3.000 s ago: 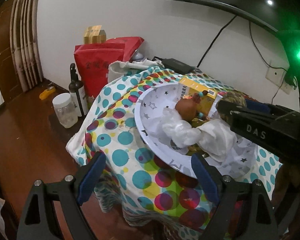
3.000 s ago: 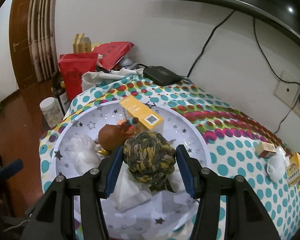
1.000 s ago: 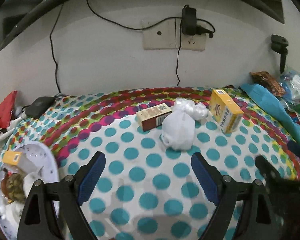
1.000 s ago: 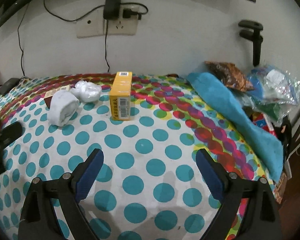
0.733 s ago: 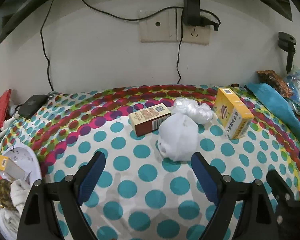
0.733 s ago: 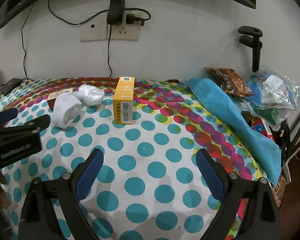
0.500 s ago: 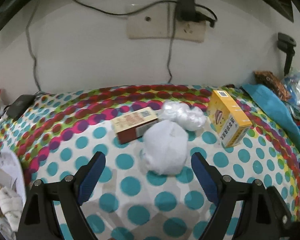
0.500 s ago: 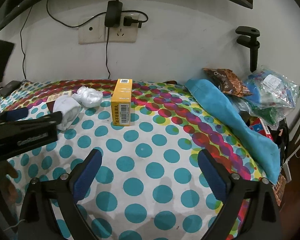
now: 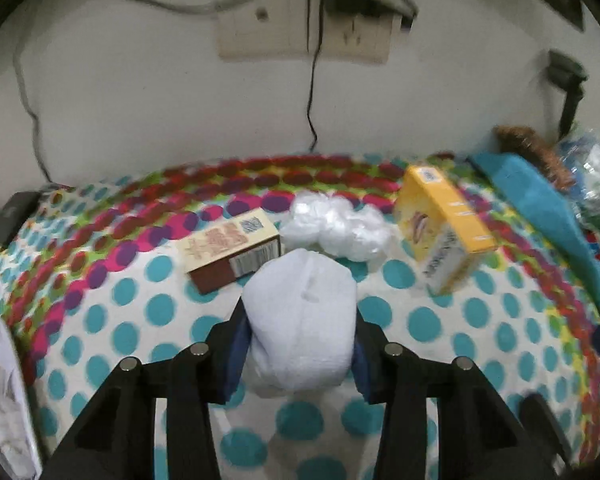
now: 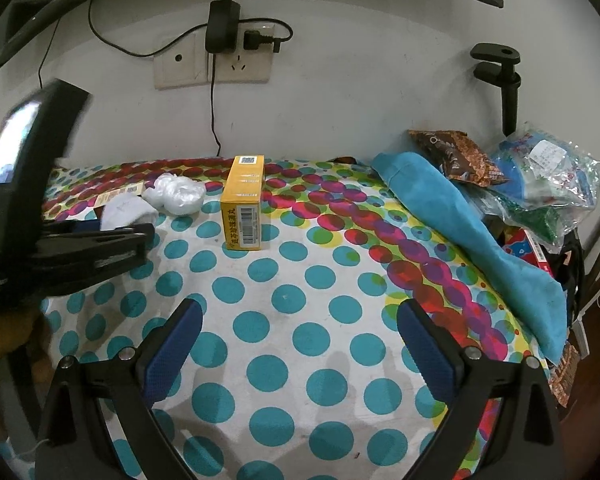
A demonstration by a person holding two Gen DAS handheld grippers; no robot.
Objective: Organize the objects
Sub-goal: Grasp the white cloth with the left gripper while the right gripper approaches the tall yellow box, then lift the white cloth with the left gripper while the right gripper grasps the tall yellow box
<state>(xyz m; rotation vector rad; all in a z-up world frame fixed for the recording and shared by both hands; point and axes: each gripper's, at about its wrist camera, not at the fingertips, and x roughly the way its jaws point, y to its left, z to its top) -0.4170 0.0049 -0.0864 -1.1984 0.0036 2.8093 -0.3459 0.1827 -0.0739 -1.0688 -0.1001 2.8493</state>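
Squeezing the white sock bundle (image 9: 300, 320) with my left gripper (image 9: 298, 344), I have its blue pads pressed against both flanks of the roll, low in the centre of the left wrist frame. It sits on the polka-dot desk (image 9: 440, 320), and I cannot tell whether it has lifted clear. It looks soft and very light; it will deform rather than slip, so taking it across the thick middle, as I have, seems right, and too light a pinch might catch only the outer layer.

Going left to right in that view: a white tray (image 9: 4, 364) at the lower left edge, a brown and cream carton (image 9: 232, 248) lying flat just behind the sock, a crumpled clear plastic wad (image 9: 340, 228) touching the sock's far end, then a yellow box (image 9: 444, 232) standing tilted at centre right, and a blue cloth (image 9: 548, 216) along the right.

My left gripper points forward and slightly down, reaching in low over the desk. In the right wrist view it shows as a dark shape at middle left. My right gripper (image 10: 300, 340) hovers with its fingers spread wide and nothing between them, over bare cloth at bottom centre, aimed toward the yellow box, which I judge stiff and easy to clamp across its narrow faces
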